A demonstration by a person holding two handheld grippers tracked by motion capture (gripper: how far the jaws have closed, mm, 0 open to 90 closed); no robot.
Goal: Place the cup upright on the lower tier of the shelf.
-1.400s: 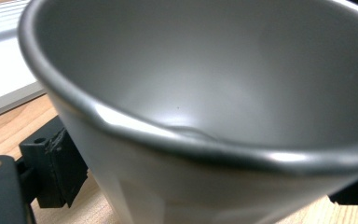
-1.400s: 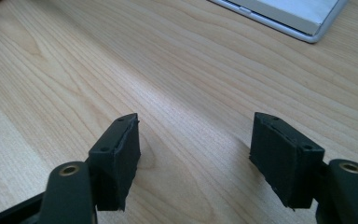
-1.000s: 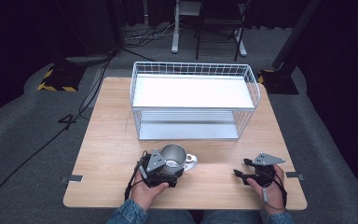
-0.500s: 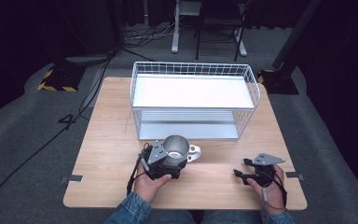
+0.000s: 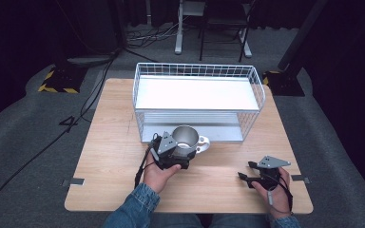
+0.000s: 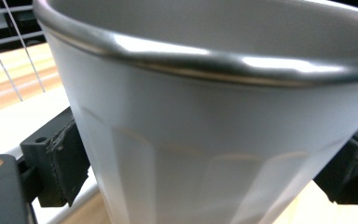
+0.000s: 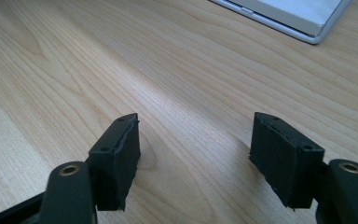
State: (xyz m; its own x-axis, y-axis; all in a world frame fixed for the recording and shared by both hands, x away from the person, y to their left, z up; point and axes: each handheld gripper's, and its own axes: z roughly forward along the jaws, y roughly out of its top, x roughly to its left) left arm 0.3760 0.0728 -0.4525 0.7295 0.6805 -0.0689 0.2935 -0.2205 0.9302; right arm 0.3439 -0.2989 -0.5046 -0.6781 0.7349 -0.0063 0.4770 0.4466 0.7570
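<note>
Metal cup sits clamped in the left gripper, held near the table's front-middle, just in front of the wire basket. Whether the cup's base touches the table I can't tell from the high view. In the left gripper view the cup stands upright between the two black pads, which press on its lower wall from either side.

Handling, my read: thin-walled steel, so light and stiff, won't deform under the pads. Smooth finish and a tapered body mean it could slide downward out of a squeeze; faceted lower section gives the pads flatter contact, so the current low grip looks sensible. Handle points away to the person's right, clear of the pads. Not fragile, but it'll clang and may dent if dropped on the basket rim.

Right gripper rests low over bare wood at the front right, well apart from the cup; jaws wide, nothing between them.
</note>
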